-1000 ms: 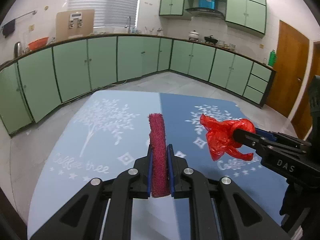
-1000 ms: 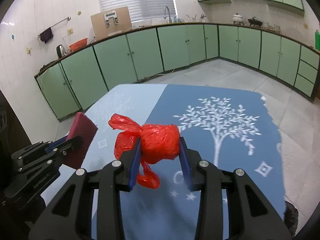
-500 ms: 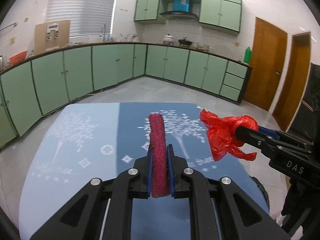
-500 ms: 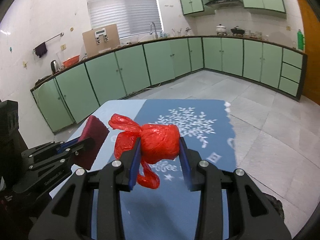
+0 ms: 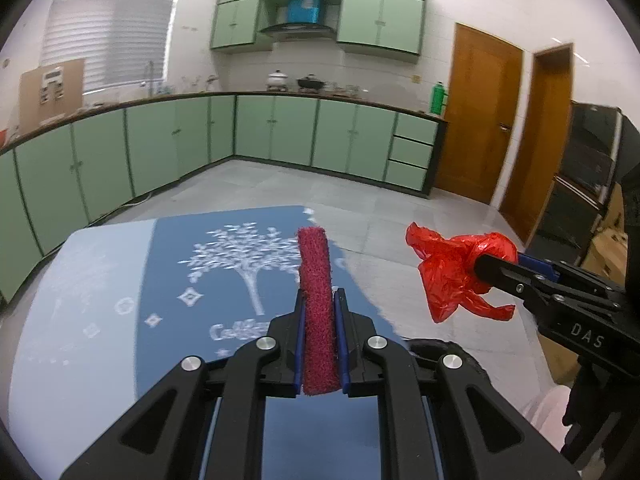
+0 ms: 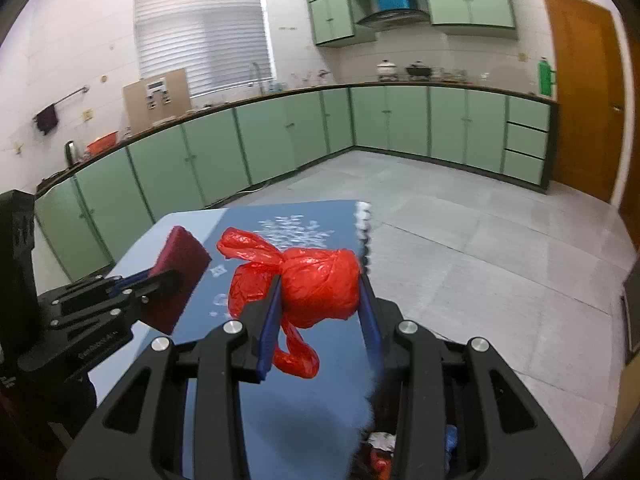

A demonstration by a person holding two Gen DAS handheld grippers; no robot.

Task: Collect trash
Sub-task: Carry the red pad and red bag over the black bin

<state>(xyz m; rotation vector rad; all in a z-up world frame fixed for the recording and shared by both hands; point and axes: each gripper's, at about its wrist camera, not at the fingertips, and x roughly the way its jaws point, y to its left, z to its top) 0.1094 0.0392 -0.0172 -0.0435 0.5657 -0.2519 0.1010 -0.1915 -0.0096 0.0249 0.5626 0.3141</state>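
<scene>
Trash is what I carry in both grippers at this moment. The left gripper (image 5: 320,316) has its fingers (image 5: 298,340) pinching a dark red scouring pad (image 5: 315,300) on edge, so that the pad stands up between the blue pads and sticks out beyond the tips. The right gripper (image 6: 320,304) has its fingers (image 6: 269,320) clamped on the knotted body of a red plastic bag (image 6: 320,284), whose loose ends hang forward and below the tips. Both pieces are lifted clear, with nothing touching the worktop (image 5: 100,300), whose blue cloth with the white tree print shows bare in both views. The right gripper and its bag already hang out past the cloth's edge, over the grey floor (image 6: 480,260).

I judge the picking-up done and the dropping-off left. At the bottom of the right wrist view, just off the worktop's edge, I see a dark opening with scraps inside (image 6: 384,452); I take it for the bin, though it is partly hidden. Neither piece is over it yet, as far as I can tell.
</scene>
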